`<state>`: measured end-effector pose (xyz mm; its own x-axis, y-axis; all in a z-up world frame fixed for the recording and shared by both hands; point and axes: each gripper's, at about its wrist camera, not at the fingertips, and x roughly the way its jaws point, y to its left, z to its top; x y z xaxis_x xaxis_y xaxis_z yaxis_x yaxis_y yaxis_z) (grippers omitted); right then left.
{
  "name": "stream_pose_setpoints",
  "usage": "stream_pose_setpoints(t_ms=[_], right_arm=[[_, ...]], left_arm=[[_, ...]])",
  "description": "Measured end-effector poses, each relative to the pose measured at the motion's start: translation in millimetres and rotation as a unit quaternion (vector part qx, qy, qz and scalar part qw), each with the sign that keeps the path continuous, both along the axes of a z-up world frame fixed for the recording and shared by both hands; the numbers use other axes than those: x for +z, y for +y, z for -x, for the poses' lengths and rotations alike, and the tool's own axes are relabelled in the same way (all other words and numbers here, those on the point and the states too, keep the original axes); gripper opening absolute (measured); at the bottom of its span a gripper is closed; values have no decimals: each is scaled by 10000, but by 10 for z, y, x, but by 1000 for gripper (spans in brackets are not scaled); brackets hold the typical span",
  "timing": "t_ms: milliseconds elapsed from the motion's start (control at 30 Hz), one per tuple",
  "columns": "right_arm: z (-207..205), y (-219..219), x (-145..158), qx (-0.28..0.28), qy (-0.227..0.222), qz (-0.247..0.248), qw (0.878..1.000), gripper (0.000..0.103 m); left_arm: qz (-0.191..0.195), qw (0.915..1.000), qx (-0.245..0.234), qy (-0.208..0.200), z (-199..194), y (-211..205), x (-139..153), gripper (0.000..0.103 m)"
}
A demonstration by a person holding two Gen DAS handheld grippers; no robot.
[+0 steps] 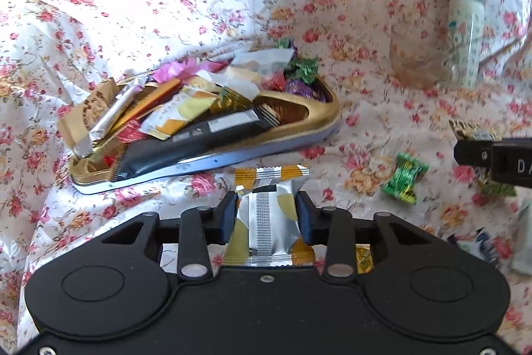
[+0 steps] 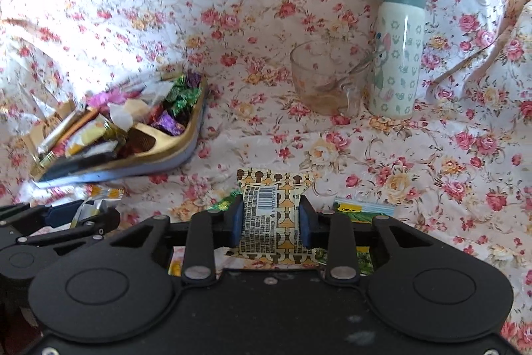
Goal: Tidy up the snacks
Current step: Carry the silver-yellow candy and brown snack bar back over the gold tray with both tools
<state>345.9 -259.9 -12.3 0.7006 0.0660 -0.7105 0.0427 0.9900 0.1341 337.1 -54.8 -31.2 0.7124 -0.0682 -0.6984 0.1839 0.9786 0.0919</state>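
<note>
The left gripper pinches a silver-and-gold foil snack packet; the right gripper clamps a patterned yellow barcoded wrapper. Carry both toward ten o'clock, releasing low over the heaped gold oval tray so nothing slides off.

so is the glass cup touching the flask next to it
Cannot tell. In the right wrist view the glass cup's handle overlaps the flask's lower left side, but no plain contact or gap shows; the left wrist view is blurred.

"DA" on right gripper (cropped)
</note>
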Motion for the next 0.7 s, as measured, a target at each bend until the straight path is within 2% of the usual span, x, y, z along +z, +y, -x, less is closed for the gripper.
stream_pose_setpoints(t_ms=[200, 367, 467, 600, 700], right_arm=[[121, -2, 171, -87, 115, -186, 9997, 34], [184, 5, 294, -216, 445, -350, 9982, 34], [221, 1, 354, -341, 677, -481, 9960, 34], [255, -43, 373, -590, 1170, -744, 9886, 34], [299, -104, 345, -880, 1605, -1091, 9770, 34]], left_arm=[[222, 9994, 190, 178, 56, 62, 250, 46], [507, 9943, 467, 808, 32, 123, 369, 46], [707, 9904, 579, 1037, 69, 179, 422, 46], [475, 9871, 737, 1342, 109, 180, 447, 46], [447, 9815, 902, 1629, 165, 224, 433, 46]])
